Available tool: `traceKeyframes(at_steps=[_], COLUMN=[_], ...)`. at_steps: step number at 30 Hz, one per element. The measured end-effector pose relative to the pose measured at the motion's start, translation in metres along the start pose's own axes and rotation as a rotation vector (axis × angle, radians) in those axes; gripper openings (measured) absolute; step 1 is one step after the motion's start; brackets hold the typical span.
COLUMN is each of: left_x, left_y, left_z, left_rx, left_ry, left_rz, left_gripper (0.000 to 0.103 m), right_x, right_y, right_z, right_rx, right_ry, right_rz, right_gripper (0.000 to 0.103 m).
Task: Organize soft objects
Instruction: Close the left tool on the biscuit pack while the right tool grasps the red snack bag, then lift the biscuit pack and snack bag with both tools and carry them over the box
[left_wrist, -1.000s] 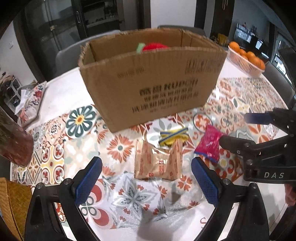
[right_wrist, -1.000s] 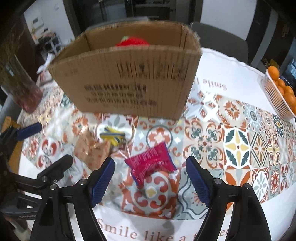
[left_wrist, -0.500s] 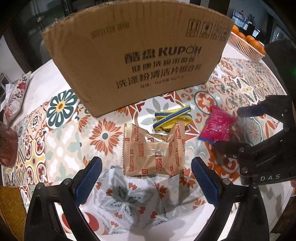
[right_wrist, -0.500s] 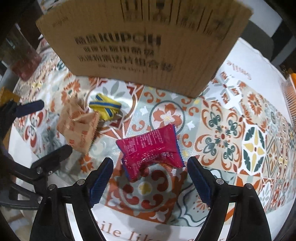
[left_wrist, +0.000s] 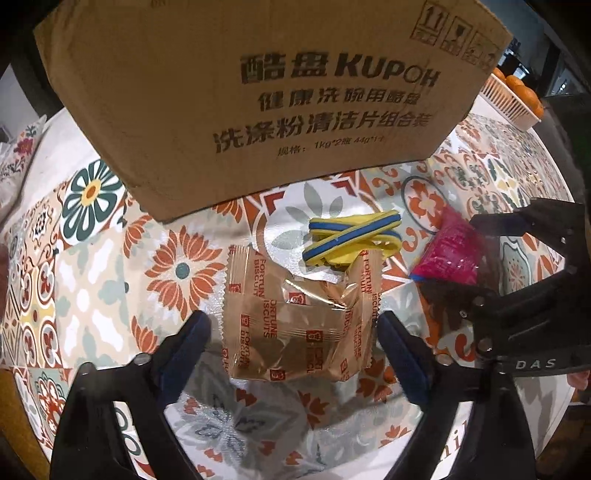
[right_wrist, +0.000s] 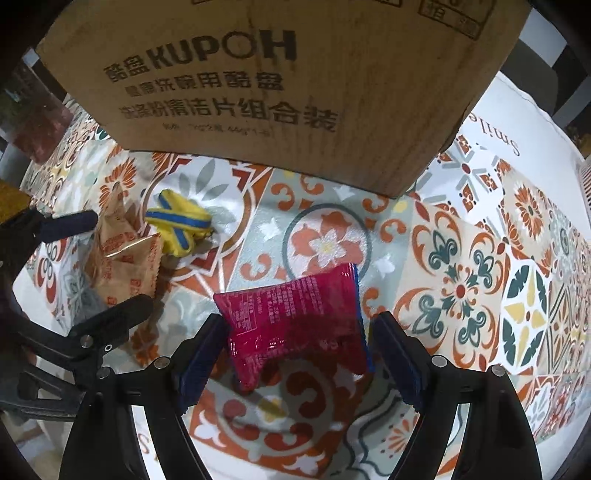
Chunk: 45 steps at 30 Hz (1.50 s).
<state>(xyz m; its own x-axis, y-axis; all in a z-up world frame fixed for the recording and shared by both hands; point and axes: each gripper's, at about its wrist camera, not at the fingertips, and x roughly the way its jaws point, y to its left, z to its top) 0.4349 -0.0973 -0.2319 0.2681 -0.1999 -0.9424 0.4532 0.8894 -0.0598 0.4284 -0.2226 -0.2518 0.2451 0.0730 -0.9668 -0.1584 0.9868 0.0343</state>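
A tan Fortune Biscuits packet (left_wrist: 295, 317) lies on the patterned tablecloth, between the fingers of my open left gripper (left_wrist: 295, 350). A magenta snack packet (right_wrist: 295, 321) lies between the fingers of my open right gripper (right_wrist: 299, 350); it also shows in the left wrist view (left_wrist: 450, 251). A yellow and blue band (left_wrist: 351, 236) lies just beyond the biscuit packet, and it shows in the right wrist view (right_wrist: 181, 225) too. The cardboard box (left_wrist: 266, 85) stands right behind all three.
A white basket of oranges (left_wrist: 513, 96) stands at the far right of the table. A dark red object (right_wrist: 40, 125) stands at the far left. The tablecloth's white border with lettering (right_wrist: 498, 133) runs past the box's right corner.
Both grippers have dropped and moved forward toward the table. The biscuit packet now lies between the left fingers and the magenta packet between the right fingers. The box's inside is out of sight.
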Motion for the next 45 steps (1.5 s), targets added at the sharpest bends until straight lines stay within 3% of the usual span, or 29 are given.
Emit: traceKeyframes(at_steps=[2,4,6,8,10,19,26,36,45], left_x=[-0.001,-0.001,-0.002,-0.004,-0.007,-0.018,-0.044,-0.084,-0.114], left_y=[-0.001,-0.003,-0.005,-0.006,-0.007,-0.005,-0.003,-0.005,-0.005], left_z=[0.0,-0.001,-0.003,-0.007,-0.01,-0.029,-0.035,-0.035,-0.041], left_rx=[0.001,-0.005,-0.007,-0.014,-0.021,-0.057,-0.089,-0.123,-0.136], left_ry=[-0.015,-0.025,-0.034,-0.041,-0.05,-0.059,-0.108,-0.202,-0.268], left_rz=[0.006,0.009,0.021,0.015,0.007,-0.012,-0.008,0.012,0.039], left_gripper=[0.087,0.075,0.07,0.065,0.05,0.046,0.046,0.046,0.046], right_x=[0.0,0.0,-0.002,-0.008,-0.009,-0.022,-0.045,-0.094,-0.113], right_y=[-0.005,-0.006,-0.007,-0.008,-0.007,0.004,0.006,0.0,0.013], right_z=[0.001,0.002,-0.002,-0.013,-0.017,-0.047,-0.062,-0.065,-0.063], right_rx=[0.004,0.009,0.018,0.02,0.022,0.087,0.126,0.176,0.189], right_ry=[-0.015,-0.038,-0.063,-0.077,-0.092,-0.13,-0.18,-0.275,-0.342], right_rz=[-0.002,-0.007,-0.002,-0.002,-0.007,0.029,0.044,0.035,0.008], right_gripper=[0.083,0.081,0.073,0.071,0.067,0.063,0.063,0.063,0.063])
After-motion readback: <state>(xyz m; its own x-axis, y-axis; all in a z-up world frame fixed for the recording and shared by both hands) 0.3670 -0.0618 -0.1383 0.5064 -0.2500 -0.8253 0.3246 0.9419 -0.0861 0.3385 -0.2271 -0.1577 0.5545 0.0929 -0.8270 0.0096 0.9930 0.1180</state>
